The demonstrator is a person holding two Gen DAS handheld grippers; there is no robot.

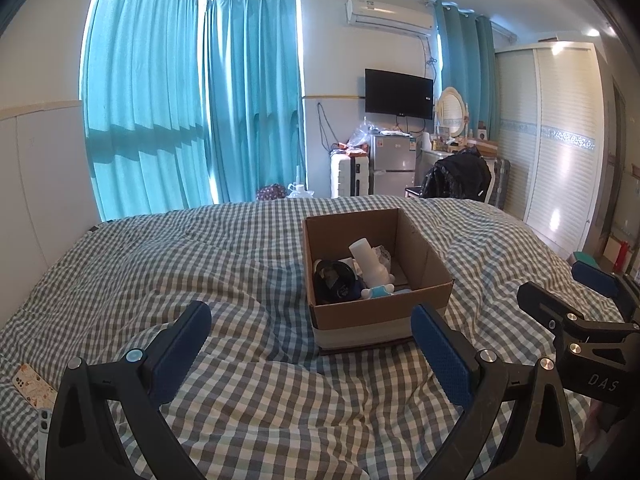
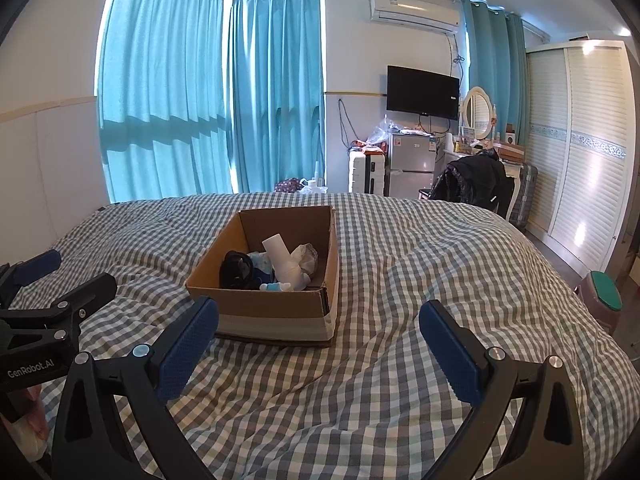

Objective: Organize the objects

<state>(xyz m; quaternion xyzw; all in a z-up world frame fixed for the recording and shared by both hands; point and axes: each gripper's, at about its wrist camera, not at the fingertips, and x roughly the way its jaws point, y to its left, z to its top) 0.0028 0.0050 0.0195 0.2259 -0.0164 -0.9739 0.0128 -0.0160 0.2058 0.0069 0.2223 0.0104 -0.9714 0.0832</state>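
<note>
Left hand-held gripper: jaws spread wide, nothing btwn the blue pads, hovering over the checked bed cover. Right hand-held gripper: jaws likewise wide apart, empty, also above the cover. The two units sit side by side; each shows at the edge of the other's view (right unit w/ its own fingers apart).

Cardboard box: open-topped, resting on the bed, just ahead of both grippers. Ahead and slightly right of the left unit; ahead and slightly left of the right unit. Right pad of the left unit overlaps the box's near corner in view; contact cannot be told.

Box contents, piled toward the near wall:
- white bottle, tilted, leaning over the other items
- dark round item, left of the bottle; type unclear
- small blue-and-white item, against the near wall
- crumpled clear wrap, behind the bottle

Phone in patterned case: on the cover, far left of the left unit, near its left finger base.

Room beyond the bed: teal curtains, wall TV, small fridge.
</note>
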